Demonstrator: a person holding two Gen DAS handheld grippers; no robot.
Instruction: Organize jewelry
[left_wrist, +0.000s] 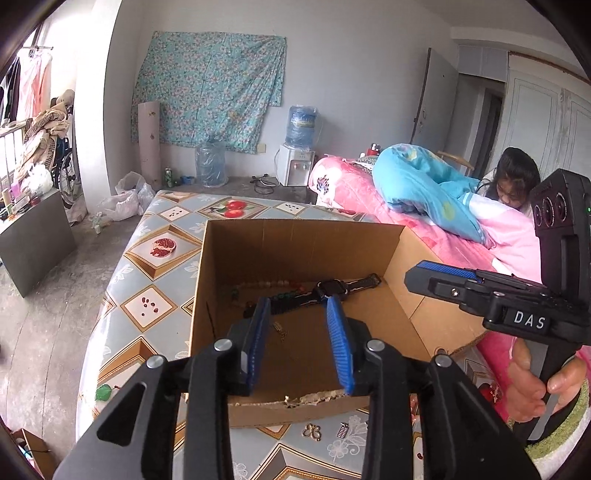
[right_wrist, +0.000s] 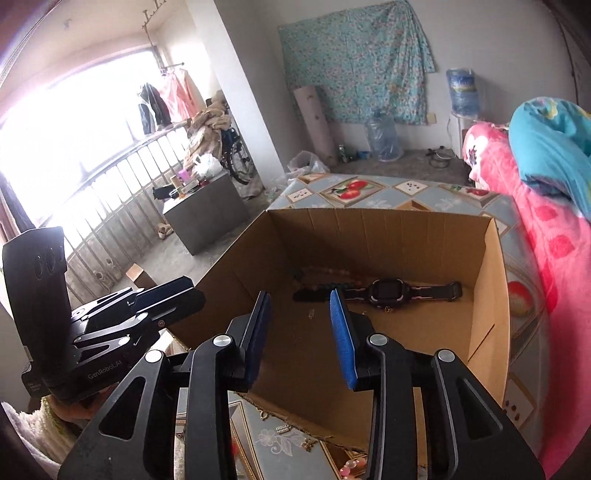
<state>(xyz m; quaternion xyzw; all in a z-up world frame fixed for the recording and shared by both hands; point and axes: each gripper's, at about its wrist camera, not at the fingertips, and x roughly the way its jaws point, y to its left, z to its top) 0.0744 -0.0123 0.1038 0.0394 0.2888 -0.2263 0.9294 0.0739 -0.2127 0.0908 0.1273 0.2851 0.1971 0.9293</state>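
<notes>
An open cardboard box (left_wrist: 207, 295) (right_wrist: 491, 295) stands on a table with a fruit-patterned cloth (left_wrist: 155, 273). On its floor lie a black watch (left_wrist: 332, 288) (right_wrist: 384, 290), a string of beads (left_wrist: 258, 286) (right_wrist: 332, 275) and a small gold chain (left_wrist: 279, 328). My left gripper (left_wrist: 297, 302) hovers over the box's near edge, open and empty. My right gripper (right_wrist: 300, 295) hangs beside it over the same edge, also open and empty. Each shows in the other's view: the right gripper (left_wrist: 443, 275), the left gripper (right_wrist: 177, 291). In front of the box lie a gold butterfly piece (left_wrist: 312, 432) (right_wrist: 306, 445) and a small silver charm (left_wrist: 343, 430) (right_wrist: 282, 429).
A bed with pink bedding (left_wrist: 509, 236) and a blue quilt (left_wrist: 417, 184) runs along the table's right side, with a person (left_wrist: 513, 181) beside it. Pink beads (right_wrist: 349, 469) lie near the table's front. A grey cabinet (right_wrist: 207, 214) stands on the floor to the left.
</notes>
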